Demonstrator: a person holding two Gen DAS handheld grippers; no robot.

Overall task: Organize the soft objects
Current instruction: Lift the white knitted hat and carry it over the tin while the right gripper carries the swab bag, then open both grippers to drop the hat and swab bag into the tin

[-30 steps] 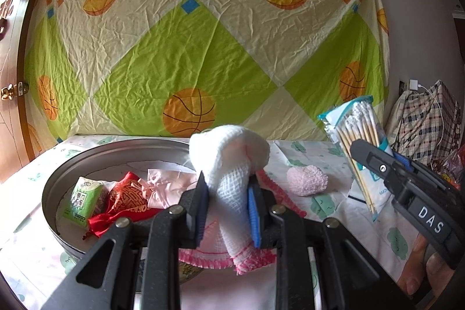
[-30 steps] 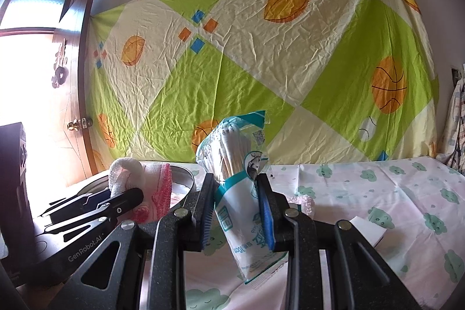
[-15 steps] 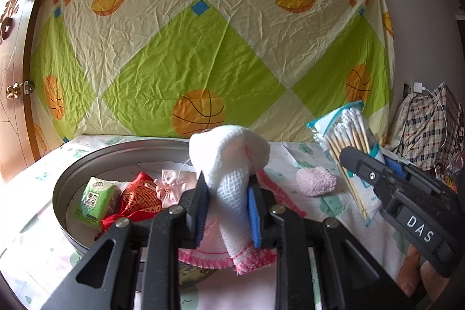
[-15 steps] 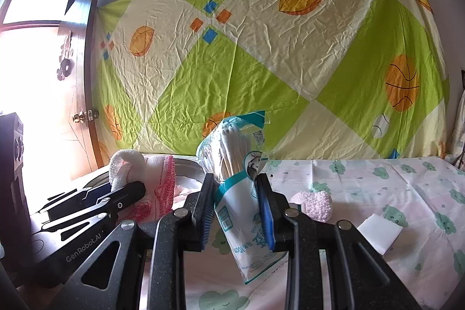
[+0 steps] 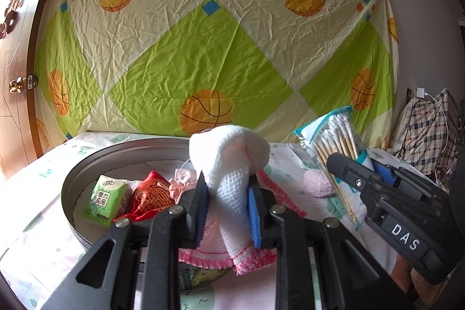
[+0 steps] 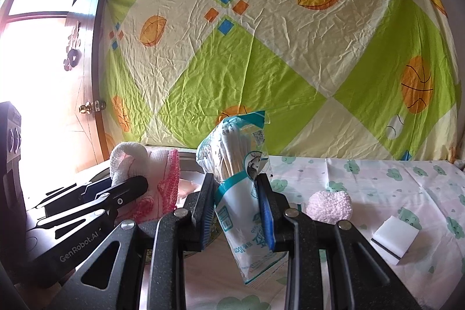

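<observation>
Grippers have risen slightly since a second ago: left gripper [image 5: 226,205] stays clamped on gauze cloth [image 5: 229,153], right gripper [image 6: 237,208] on swab packet [image 6: 241,164]; metal basin [image 5: 69,188], lower left, likely next

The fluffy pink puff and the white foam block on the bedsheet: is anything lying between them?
Nothing: in the right wrist view only bare cloud-print sheet separates the fluffy pink puff from the white foam block.

Sheet [image 5: 203,54] on wall, plaid bag [image 5: 427,135].
</observation>
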